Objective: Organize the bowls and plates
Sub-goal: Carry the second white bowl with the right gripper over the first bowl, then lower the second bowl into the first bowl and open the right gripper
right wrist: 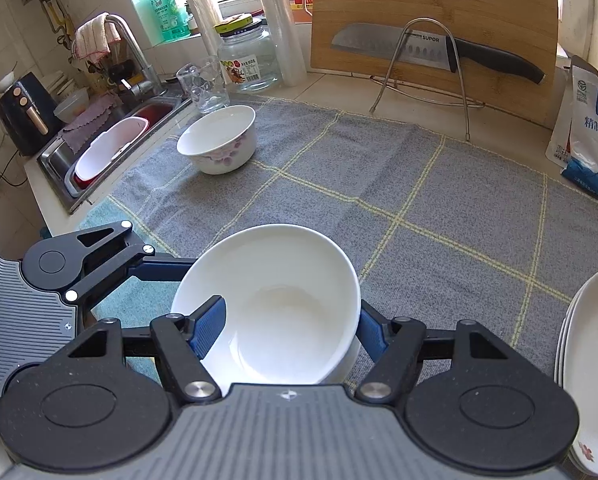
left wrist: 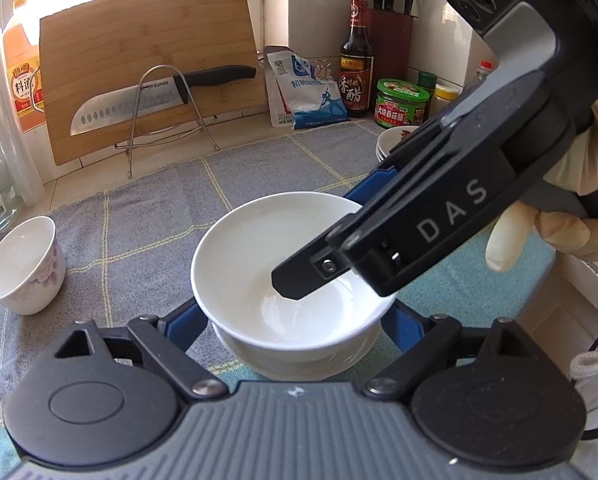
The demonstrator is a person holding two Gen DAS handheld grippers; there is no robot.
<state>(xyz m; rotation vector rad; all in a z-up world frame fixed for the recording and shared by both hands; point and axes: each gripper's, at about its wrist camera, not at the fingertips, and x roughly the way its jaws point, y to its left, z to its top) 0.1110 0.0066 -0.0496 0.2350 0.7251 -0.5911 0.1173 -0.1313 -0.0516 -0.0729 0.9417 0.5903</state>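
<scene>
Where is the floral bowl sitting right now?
The floral bowl stands upright on the grey checked cloth, at its far-left corner in the right wrist view, beside the sink and just in front of the glass jar.

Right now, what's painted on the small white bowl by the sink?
Pink-purple flowers on its side, clearest in the right wrist view.

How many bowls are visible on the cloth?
3: the floral bowl near the sink, and a plain white bowl nested on a second white bowl. More may hide beneath.

A home kitchen: sink (right wrist: 111, 136), cutting board (left wrist: 147, 64), knife block (left wrist: 387, 12), condiment bottles (left wrist: 356, 60).
</scene>
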